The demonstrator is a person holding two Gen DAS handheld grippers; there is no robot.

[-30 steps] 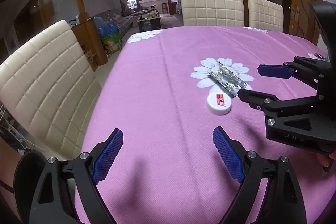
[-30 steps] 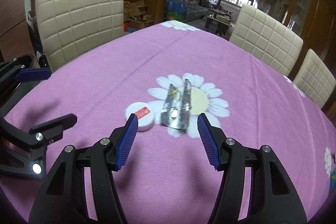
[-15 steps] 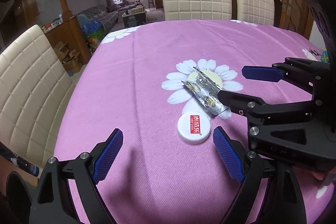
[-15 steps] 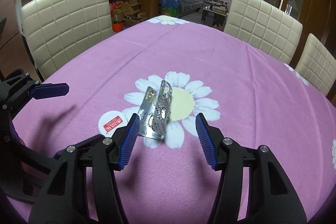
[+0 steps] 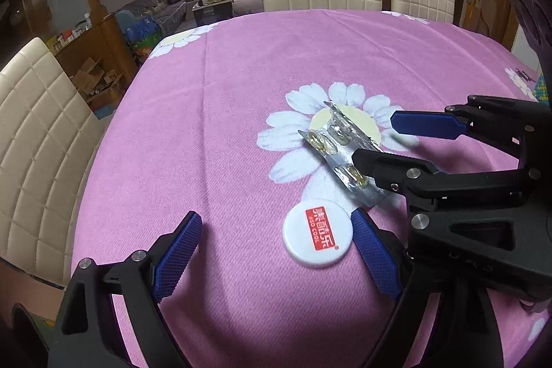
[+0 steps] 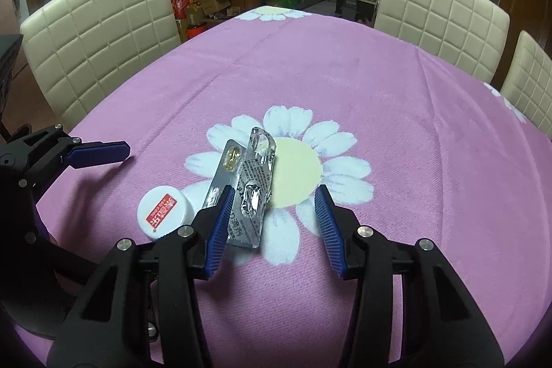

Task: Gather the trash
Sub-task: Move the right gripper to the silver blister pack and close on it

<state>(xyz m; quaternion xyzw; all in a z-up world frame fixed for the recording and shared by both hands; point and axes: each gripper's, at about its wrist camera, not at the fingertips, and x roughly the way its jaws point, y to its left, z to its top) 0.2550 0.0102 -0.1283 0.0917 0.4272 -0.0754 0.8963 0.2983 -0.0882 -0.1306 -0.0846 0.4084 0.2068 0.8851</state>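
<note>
Both tongs have come forward and down toward the trash since a second ago; items now sit much closer in both wrist views.

Right tongs [image 6: 272, 226]: jaws apart and closing, straddling the near end of the blister pack [image 6: 248, 192]. Left pad looks just beside or touching the pack's edge, right pad clearly off it. Not clamped.

Left tongs [image 5: 276, 257]: jaws wide apart, nothing gripped. White bottle cap [image 5: 318, 237] sits between them, hard against the right pad, well clear of the left pad.

Location: both items lie on the pink daisy tablecloth [image 5: 207, 126] of the table. Blister pack lies across the printed daisy, folded or creased along its length so one half stands up. Cap flat on the cloth just beside the pack's near end, red label up.

Handling, my read:
- Blister pack: very light, thin foil/plastic, springy, slick. Will buckle or skate if pinched flat. Take it across the raised fold near the near end, pads on both faces.
- Cap: light, rigid, smooth rim, low profile. Grip across the diameter, pads down at cloth level; too high and it squirts out.
- Cloth is soft and may bunch under the pads.
</note>
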